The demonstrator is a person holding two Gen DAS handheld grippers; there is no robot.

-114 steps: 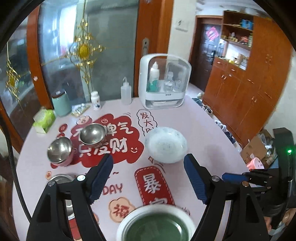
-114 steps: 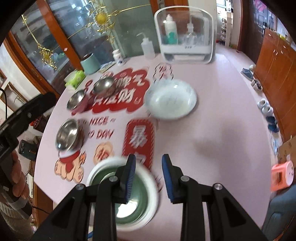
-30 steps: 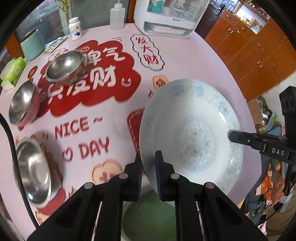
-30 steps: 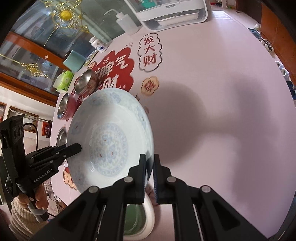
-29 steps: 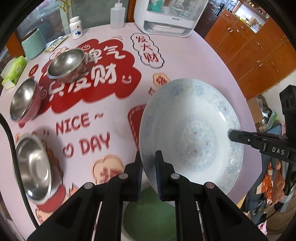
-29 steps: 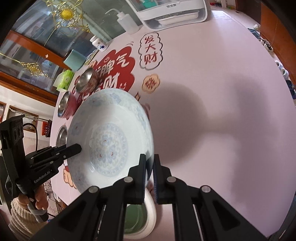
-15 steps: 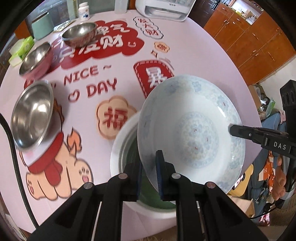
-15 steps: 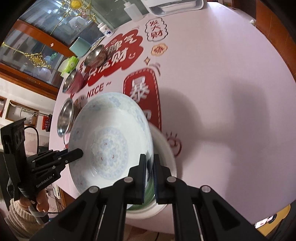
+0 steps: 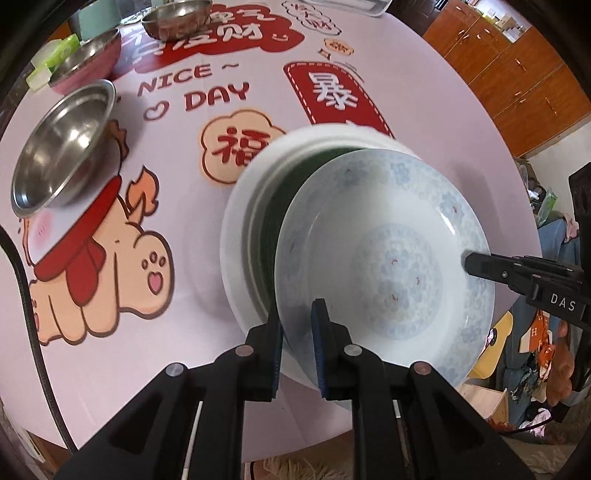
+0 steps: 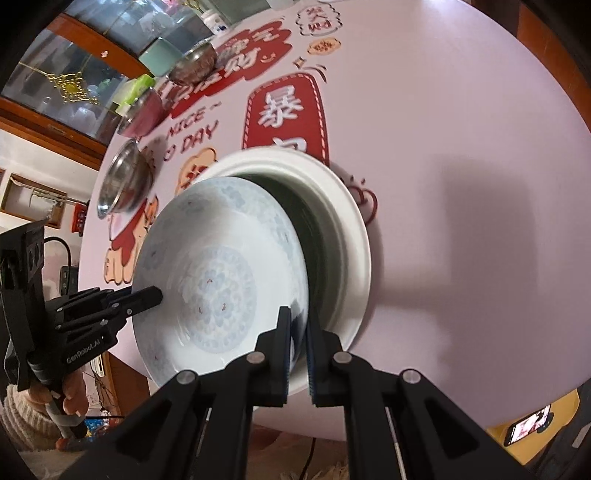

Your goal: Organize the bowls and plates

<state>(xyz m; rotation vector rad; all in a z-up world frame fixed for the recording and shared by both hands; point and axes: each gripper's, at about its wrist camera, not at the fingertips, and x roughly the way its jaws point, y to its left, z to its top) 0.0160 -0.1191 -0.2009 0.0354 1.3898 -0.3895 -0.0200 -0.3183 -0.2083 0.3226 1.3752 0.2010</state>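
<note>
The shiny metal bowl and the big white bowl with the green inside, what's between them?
Only bare pink tablecloth with a cartoon print, in the left wrist view.

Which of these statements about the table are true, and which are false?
1. Both tongs, left and right, grip the patterned plate. True.
2. The patterned plate lies flat on the table. False: it is held tilted over the green bowl.
3. Three steel bowls stand on the table. True: near, middle, far.
4. The near steel bowl holds food. False: it is empty.
</note>
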